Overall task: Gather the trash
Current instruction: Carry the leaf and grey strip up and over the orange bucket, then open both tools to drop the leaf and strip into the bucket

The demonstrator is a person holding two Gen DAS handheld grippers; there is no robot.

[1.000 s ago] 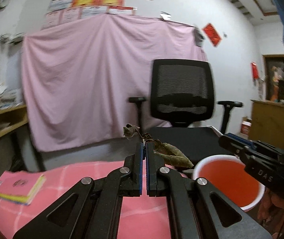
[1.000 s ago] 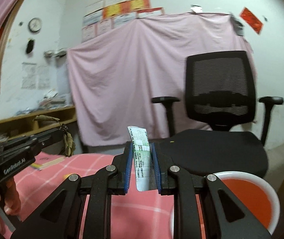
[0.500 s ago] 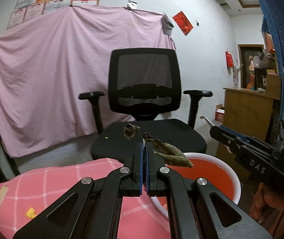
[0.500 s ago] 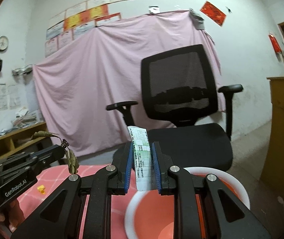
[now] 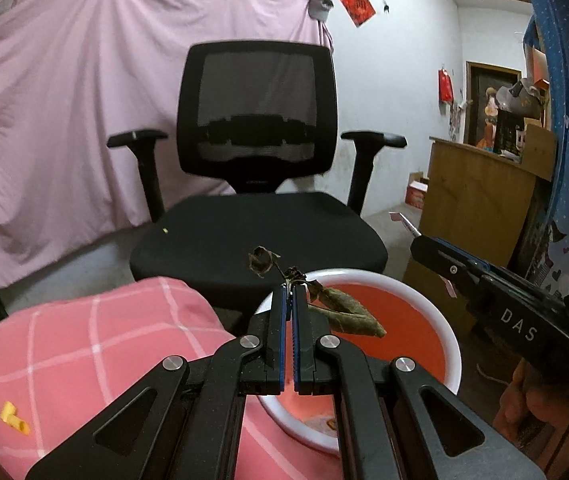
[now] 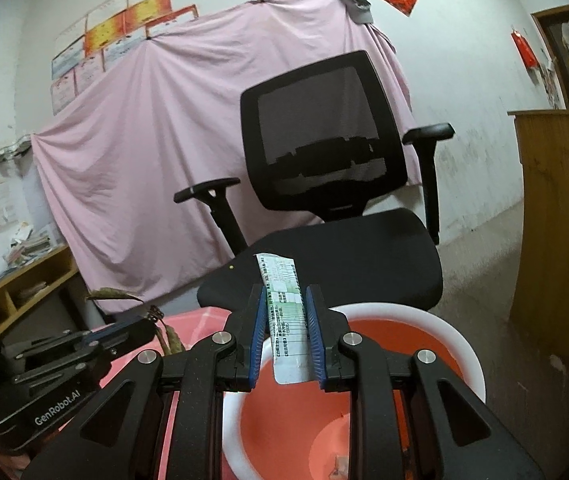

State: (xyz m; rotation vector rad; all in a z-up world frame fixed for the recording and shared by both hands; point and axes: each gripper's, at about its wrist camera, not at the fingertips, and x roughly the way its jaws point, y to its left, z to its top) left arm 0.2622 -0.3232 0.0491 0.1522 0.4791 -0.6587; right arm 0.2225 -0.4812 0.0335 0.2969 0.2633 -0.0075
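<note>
L gripper (image 5: pixel 289 300) clamped tight on stem of dried leaf sprig (image 5: pixel 340 312); leaves hang off to the R of the tips, over near-left rim of red bucket (image 5: pixel 454 344). R gripper (image 6: pixel 285 312) pinching a printed paper strip (image 6: pixel 284 312) upright betw. blue pads (image 6: pixel 259 332), strip top sticking past the tips, lower end over bucket mouth. Bucket right below both tools, white rim, a few scraps on its bottom. In L view, R gripper seen at right edge w/ hand (image 5: pixel 524 396) under it; in R view, L gripper at lower left w/ sprig dangling.

Pink checked cloth (image 5: pixel 84 344) on surface just left of bucket, touching its rim; small yellow scrap (image 5: pixel 14 424) on cloth near left edge.

Beyond bucket: black mesh office chair (image 5: pixel 256 168), seat close behind rim. Pink sheet (image 5: pixel 64 100) draped on back wall, papers above it. Wooden cabinet (image 5: pixel 476 200) to the right, wooden shelf (image 6: pixel 32 284) to the left. Bare floor open betw. chair and cabinet.
</note>
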